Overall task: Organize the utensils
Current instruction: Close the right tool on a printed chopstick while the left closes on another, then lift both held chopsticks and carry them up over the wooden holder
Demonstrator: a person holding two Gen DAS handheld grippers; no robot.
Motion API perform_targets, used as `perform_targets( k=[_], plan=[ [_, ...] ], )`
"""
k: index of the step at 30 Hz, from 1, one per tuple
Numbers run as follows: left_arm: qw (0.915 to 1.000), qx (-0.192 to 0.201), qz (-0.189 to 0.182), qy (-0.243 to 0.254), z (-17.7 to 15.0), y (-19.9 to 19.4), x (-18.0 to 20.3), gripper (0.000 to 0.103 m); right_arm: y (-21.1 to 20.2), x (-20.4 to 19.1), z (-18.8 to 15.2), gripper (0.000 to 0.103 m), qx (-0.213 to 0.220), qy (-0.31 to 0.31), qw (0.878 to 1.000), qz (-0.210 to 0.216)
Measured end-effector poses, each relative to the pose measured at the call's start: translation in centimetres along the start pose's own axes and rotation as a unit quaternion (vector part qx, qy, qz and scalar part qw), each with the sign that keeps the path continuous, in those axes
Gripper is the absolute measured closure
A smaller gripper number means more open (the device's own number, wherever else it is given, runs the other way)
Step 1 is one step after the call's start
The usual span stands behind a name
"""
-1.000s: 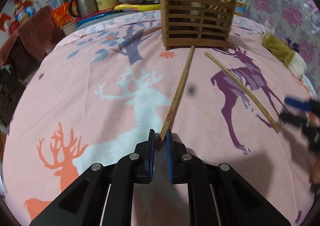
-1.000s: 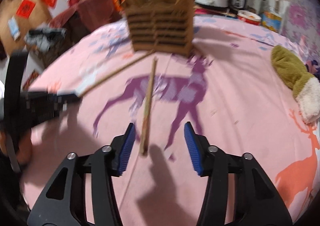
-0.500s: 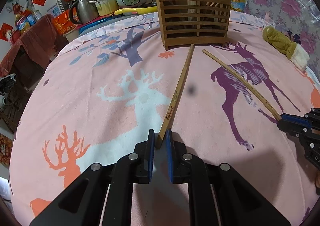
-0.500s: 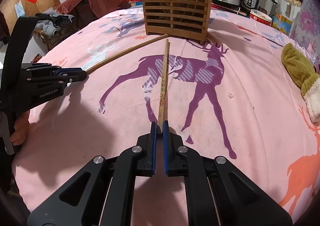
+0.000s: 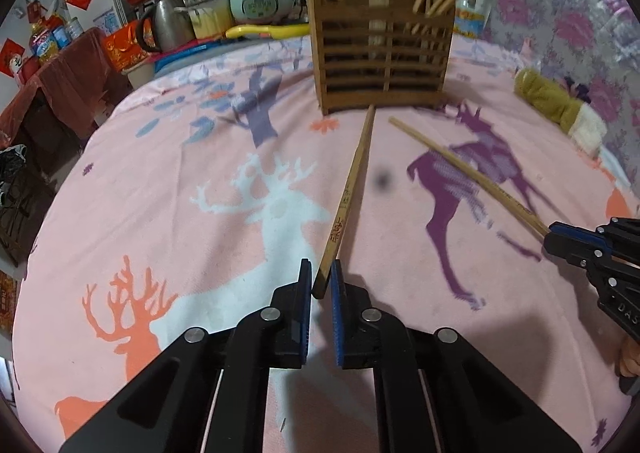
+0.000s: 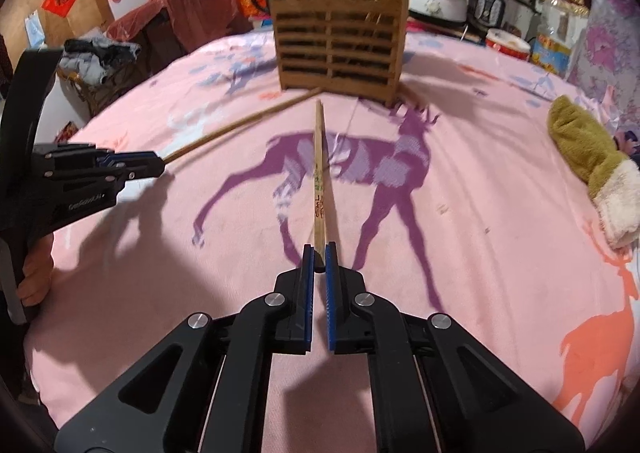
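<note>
A slatted wooden utensil holder (image 5: 384, 65) (image 6: 336, 49) stands at the far side of the table, with several chopsticks upright in it. Two loose chopsticks lie in front of it, their far tips close to its base. My left gripper (image 5: 320, 273) is shut on the near end of the printed chopstick (image 5: 352, 189), which runs straight ahead to the holder. My right gripper (image 6: 319, 253) is shut on the near end of the other chopstick (image 6: 319, 173). In the right wrist view, the left gripper (image 6: 158, 165) appears at the left holding its chopstick (image 6: 240, 125). The left wrist view shows the right gripper (image 5: 554, 235) at its right edge.
A pink tablecloth (image 5: 180, 173) printed with deer covers the round table. A green and white plush mitten (image 6: 592, 165) (image 5: 560, 109) lies at the right. Beyond the far edge are a kettle (image 5: 164, 21), rice cookers (image 5: 260, 1) and bottles. A hand (image 6: 36, 273) holds the left gripper.
The right gripper's jaws, open around the chopstick's end a second ago, have shut on it. The left gripper has kept its grip and stayed in place.
</note>
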State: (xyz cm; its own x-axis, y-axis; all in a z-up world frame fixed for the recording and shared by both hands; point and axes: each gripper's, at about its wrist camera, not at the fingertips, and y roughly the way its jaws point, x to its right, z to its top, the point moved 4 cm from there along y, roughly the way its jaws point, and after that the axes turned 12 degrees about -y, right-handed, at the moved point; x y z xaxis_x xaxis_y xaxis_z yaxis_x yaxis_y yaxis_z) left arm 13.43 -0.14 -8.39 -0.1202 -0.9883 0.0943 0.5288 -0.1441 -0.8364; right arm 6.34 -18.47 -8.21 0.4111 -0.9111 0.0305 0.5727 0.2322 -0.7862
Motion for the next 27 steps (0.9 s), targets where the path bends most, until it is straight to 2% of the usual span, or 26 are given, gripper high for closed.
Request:
perform_targets(
  k=[8,13,18,21,22,23,24,25,27],
  plan=[
    [0.9957,0.083,-0.028,-0.031,1.4,-4.4,-0.6,0.094,-3.4,1.4,1.3,0.097,0.075,0.018,0.997,-0.022],
    [0.9909,0.118,-0.048,-0.043,2.0,-6.7,-0.9,0.095,-5.7,2.5,2.1,0.097,0.122,0.037,0.991,-0.027],
    [0.9902,0.122,-0.053,-0.044,3.4,-7.6,-0.5,0.095,-6.7,3.7,3.1,0.097,0.142,0.051,0.988,-0.031],
    [0.9935,0.097,-0.055,-0.024,3.3,-7.0,0.3,0.095,-7.0,4.0,3.3,0.097,0.148,0.062,0.987,-0.026],
    [0.9941,0.095,-0.049,-0.02,2.9,-6.7,0.3,0.09,-7.1,4.1,3.2,0.097,0.149,0.063,0.986,-0.027],
    [0.9951,0.089,-0.041,-0.017,2.4,-6.1,0.2,0.072,-7.1,4.1,3.1,0.097,0.149,0.063,0.986,-0.028],
    [0.9961,0.08,-0.035,-0.014,1.8,-5.4,0.0,0.062,-7.0,4.1,3.0,0.097,0.148,0.063,0.987,-0.028],
    [0.9969,0.072,-0.03,-0.014,1.5,-4.7,-0.3,0.056,-6.9,4.2,3.0,0.097,0.146,0.064,0.987,-0.027],
    [0.9986,0.046,-0.023,-0.008,0.9,-3.3,-0.8,0.056,-6.7,4.2,3.0,0.097,0.143,0.066,0.987,-0.024]
  ],
)
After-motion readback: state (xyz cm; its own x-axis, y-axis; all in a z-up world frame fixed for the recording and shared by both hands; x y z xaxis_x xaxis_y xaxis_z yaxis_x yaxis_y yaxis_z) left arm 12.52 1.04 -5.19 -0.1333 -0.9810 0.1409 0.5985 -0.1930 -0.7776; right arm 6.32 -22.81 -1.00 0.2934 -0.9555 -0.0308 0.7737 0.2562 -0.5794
